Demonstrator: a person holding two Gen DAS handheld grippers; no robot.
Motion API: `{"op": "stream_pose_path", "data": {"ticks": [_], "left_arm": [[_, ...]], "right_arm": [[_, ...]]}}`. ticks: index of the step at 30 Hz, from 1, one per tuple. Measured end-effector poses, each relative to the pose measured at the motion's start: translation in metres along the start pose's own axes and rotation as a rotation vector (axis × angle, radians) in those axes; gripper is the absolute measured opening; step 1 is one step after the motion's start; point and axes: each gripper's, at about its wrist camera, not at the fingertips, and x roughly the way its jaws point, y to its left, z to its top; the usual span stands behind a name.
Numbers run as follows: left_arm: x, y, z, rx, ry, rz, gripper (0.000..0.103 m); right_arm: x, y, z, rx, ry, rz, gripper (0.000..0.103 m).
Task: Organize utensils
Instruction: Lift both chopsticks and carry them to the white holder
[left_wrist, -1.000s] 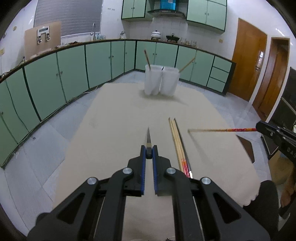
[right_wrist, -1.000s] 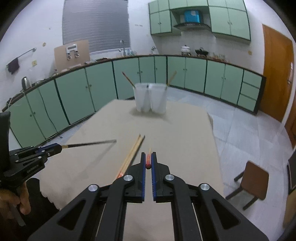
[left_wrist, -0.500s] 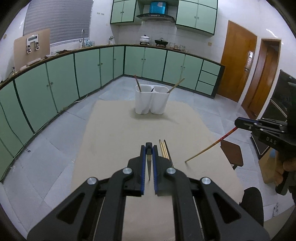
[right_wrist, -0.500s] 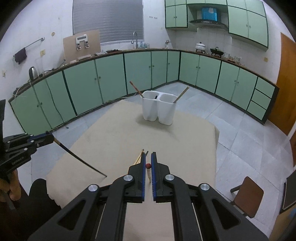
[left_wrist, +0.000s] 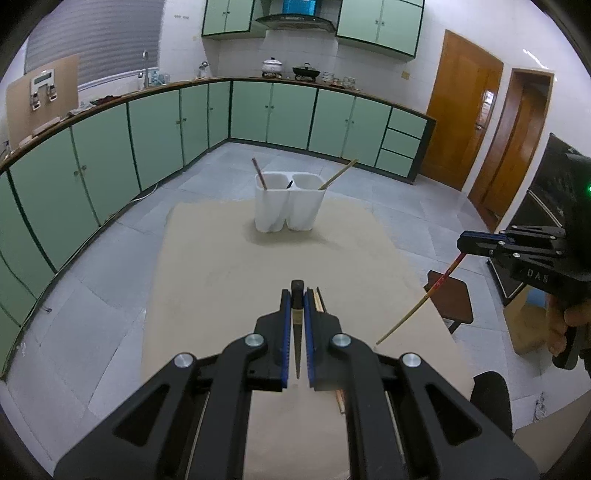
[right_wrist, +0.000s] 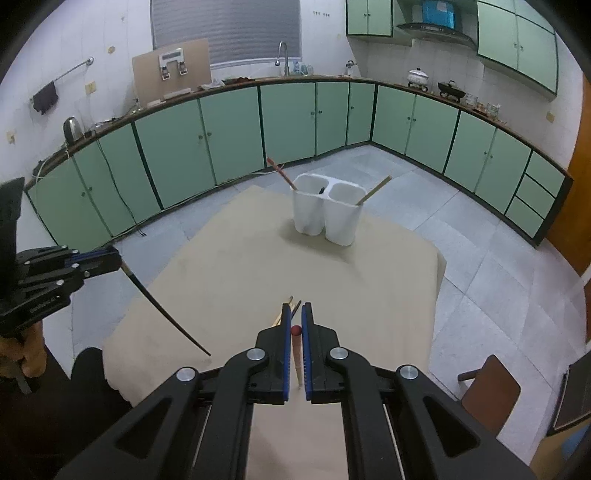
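Left gripper (left_wrist: 297, 325) clamped on slender dark tapered chopstick (right_wrist: 162, 310) near butt end; right gripper (right_wrist: 295, 343) clamped on pale bamboo chopstick with red end (left_wrist: 424, 299). Both raised above beige table cloth (left_wrist: 221, 266), tips hanging down. Judged light, rigid, smooth, prone to pivoting. White plastic twin-cup holder (left_wrist: 288, 206) at far end; spare chopsticks (right_wrist: 291, 306) flat on cloth.

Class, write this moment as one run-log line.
left gripper: shut on dark chopstick | right gripper: shut on red-ended chopstick | holder: ahead

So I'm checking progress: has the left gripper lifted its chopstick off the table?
Yes. The left gripper rose; the white holder now sits lower in view.
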Motion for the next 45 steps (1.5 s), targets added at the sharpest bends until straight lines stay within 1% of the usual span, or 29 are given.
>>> {"op": "stream_pose_path", "data": {"ticks": [9,15,23,31,37,41,45], "left_arm": [[-0.008,0.003,0.053,0.047,-0.012,0.001,0.006],[-0.014,0.001,0.09,0.075,-0.035,0.014,0.006],[-0.012,-0.001,0.139,0.075,-0.078,-0.002,0.006],[0.003,-0.007,0.191,0.079,-0.127,0.01,0.006],[0.02,-0.014,0.224,0.085,-0.154,0.027,0.006],[0.038,-0.013,0.245,0.075,-0.18,0.04,0.006],[0.06,-0.008,0.261,0.054,-0.206,0.045,0.006]], "right_arm": [[-0.017,-0.013,0.053,0.002,0.019,0.016,0.005],[-0.025,-0.019,0.089,0.007,0.0,0.007,0.006],[-0.033,-0.029,0.139,0.029,-0.046,-0.005,0.005],[-0.028,-0.041,0.185,0.053,-0.075,-0.018,0.005],[-0.019,-0.05,0.211,0.065,-0.101,-0.037,0.005],[-0.001,-0.059,0.232,0.085,-0.11,-0.061,0.005],[0.02,-0.069,0.252,0.105,-0.143,-0.084,0.005]]}}
